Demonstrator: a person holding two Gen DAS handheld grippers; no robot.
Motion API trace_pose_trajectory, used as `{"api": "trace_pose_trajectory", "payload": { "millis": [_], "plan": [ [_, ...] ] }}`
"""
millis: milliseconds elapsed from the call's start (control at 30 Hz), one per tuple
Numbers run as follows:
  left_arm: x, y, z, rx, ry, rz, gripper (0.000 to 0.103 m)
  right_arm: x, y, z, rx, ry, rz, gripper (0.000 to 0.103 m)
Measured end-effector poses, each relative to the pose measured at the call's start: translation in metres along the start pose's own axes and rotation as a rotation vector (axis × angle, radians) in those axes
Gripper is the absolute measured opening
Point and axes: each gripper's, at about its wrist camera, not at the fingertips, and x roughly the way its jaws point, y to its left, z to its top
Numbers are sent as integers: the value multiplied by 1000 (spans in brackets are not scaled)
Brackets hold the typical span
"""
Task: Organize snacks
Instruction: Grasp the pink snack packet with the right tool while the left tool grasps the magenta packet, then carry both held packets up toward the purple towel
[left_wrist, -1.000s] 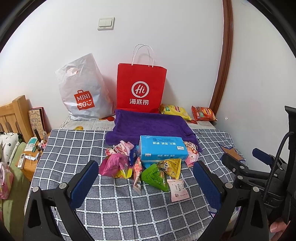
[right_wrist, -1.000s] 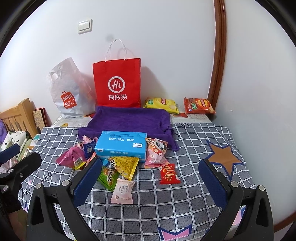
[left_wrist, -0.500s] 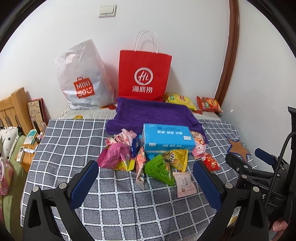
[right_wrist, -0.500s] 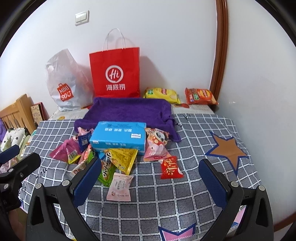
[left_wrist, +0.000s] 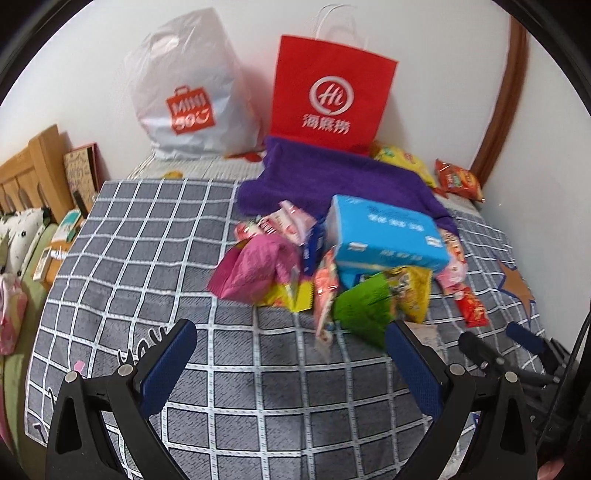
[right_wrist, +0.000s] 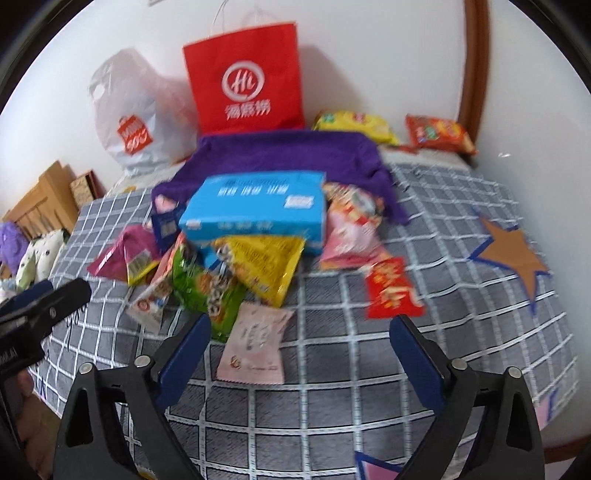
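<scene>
A: Where do the snacks sit?

B: Heaped mid-bed on the grey white-checked bedspread (right_wrist: 332, 369). A light-blue rectangular cardboard box (right_wrist: 255, 206) rests on top of the heap. A yellow crinkled foil packet (right_wrist: 266, 262) pokes out from under it at six o'clock, a green foil packet (right_wrist: 203, 291) lies at seven, and a pale pink flat sachet (right_wrist: 255, 339) is nearest the right gripper (right_wrist: 301, 354).

A: And to the sides?

B: A small red flat packet (right_wrist: 391, 288) lies alone at four o'clock of the box, a pink-and-white printed bag (right_wrist: 351, 229) touches the box at three, and a magenta crumpled pouch (left_wrist: 255, 266) is at nine.

A: How will they handle?

B: I'd judge the packets light, soft and slippery, with air inside that gives under pressure. Pinch a sealed edge or a corner, not the puffed middle. The box looks stiff; take it across its short sides, and expect the packets leaning on it to slide.

A: The fingers?

B: The right gripper's jaws stand wide but are closing, with nothing pressed between them; the pink sachet lies just ahead of the gap. The left gripper (left_wrist: 291, 356) is spread wide and empty, over bare bedspread at six o'clock of the magenta pouch.

A: Beyond the heap?

B: A purple fleece cloth (left_wrist: 332, 177) at twelve o'clock, then a red paper carrier bag (left_wrist: 328, 92) and a white plastic shopping bag (left_wrist: 188, 92) against the wall.
</scene>
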Motion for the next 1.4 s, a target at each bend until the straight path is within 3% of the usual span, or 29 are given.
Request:
{"api": "trace_pose_trajectory", "payload": {
  "millis": [167, 500, 600, 667, 833, 1067, 1267, 1400],
  "plan": [
    [11, 15, 0, -26, 18, 26, 102, 31, 10, -6, -18, 92, 25, 78],
    [35, 39, 2, -72, 64, 54, 102, 63, 17, -10, -14, 114, 26, 73],
    [42, 42, 3, -71, 72, 55, 102, 65, 20, -11, -54, 90, 2, 61],
    [47, 42, 4, -62, 72, 58, 102, 64, 17, -12, -81, 83, -13, 46],
    [58, 42, 11, -47, 78, 41, 102, 49, -12, -11, 11, 75, 103, 45],
    [78, 36, 30, -10, 72, 29, 100, 60, -48, -12, -12, 30, -137, 45],
    [95, 40, 39, -15, 71, -10, 91, 65, -62, -12, 29, -37, -117, 46],
    [101, 41, 37, -38, 56, -64, 80, 69, -59, -11, 25, -49, -112, 47]
  ]
}}
